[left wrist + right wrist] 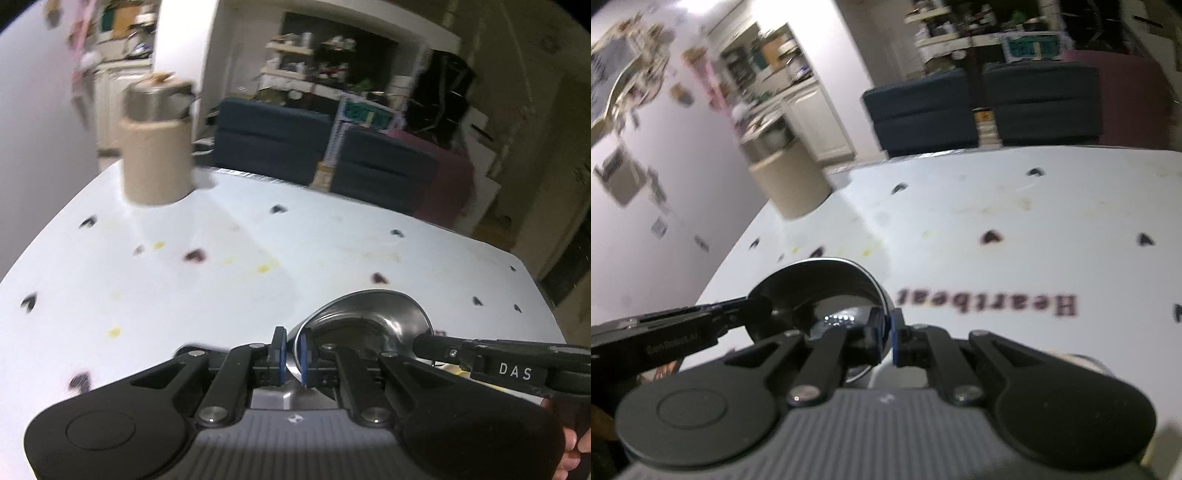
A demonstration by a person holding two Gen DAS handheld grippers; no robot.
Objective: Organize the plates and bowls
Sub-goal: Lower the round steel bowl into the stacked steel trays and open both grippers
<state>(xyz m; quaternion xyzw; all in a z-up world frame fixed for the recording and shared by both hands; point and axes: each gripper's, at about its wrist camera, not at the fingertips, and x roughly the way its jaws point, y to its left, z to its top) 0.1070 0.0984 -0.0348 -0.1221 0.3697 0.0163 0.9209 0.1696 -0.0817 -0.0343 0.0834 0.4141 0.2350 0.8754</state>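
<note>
A shiny steel bowl (pixel 364 314) hangs tilted just above the white table, held from both sides. My left gripper (pixel 291 345) is shut on the bowl's left rim, with the blue pads pinching the thin metal edge. In the right wrist view the same bowl (pixel 820 288) lies left of centre, and my right gripper (pixel 886 326) is shut on its right rim. Each view also shows the opposite gripper's black fingers (pixel 432 343) reaching the far rim from the side. The bowl's inside looks empty.
The white tablecloth (pixel 258 240) carries small dark hearts, yellow stains and the word "Heartbeat" (pixel 986 301). A beige round container (pixel 157 166) with a steel vessel on top stands at the far left corner. Dark blue cushions (pixel 273 136) lie beyond the far edge. A wall runs along the left.
</note>
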